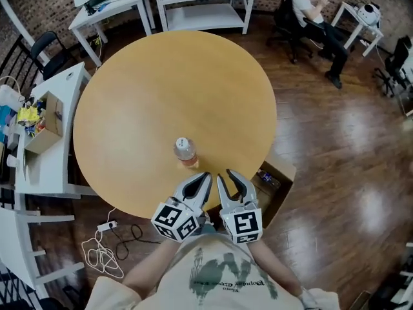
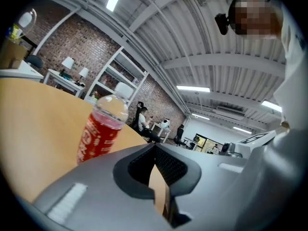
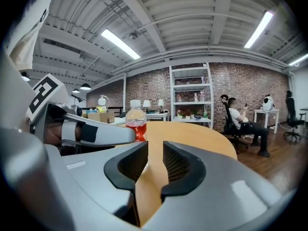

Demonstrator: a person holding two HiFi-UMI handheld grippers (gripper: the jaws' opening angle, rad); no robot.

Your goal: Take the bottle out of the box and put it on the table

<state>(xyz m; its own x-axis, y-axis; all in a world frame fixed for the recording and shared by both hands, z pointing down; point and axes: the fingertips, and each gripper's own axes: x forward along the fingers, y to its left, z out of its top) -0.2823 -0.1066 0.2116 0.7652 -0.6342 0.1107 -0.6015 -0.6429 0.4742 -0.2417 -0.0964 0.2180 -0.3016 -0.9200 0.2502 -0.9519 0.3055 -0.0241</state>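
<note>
Red-labelled bottle (image 1: 185, 152) stands upright on tabletop (image 1: 161, 89), outside cardboard box (image 1: 276, 173) beside tabletop, so task looks done; left tool (image 1: 202, 177) closed empty, right tool (image 1: 227, 175) slightly apart, empty.

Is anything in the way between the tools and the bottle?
Nothing blocks the left tool: only bare table lies between it and the upright bottle. For the right tool, the left tool's tip pokes partly across the line to the bottle.

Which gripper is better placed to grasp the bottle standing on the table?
Left, probably: the left gripper lies nearer the bottle; the right gripper sits farther aside, with the left one partly between.
</note>
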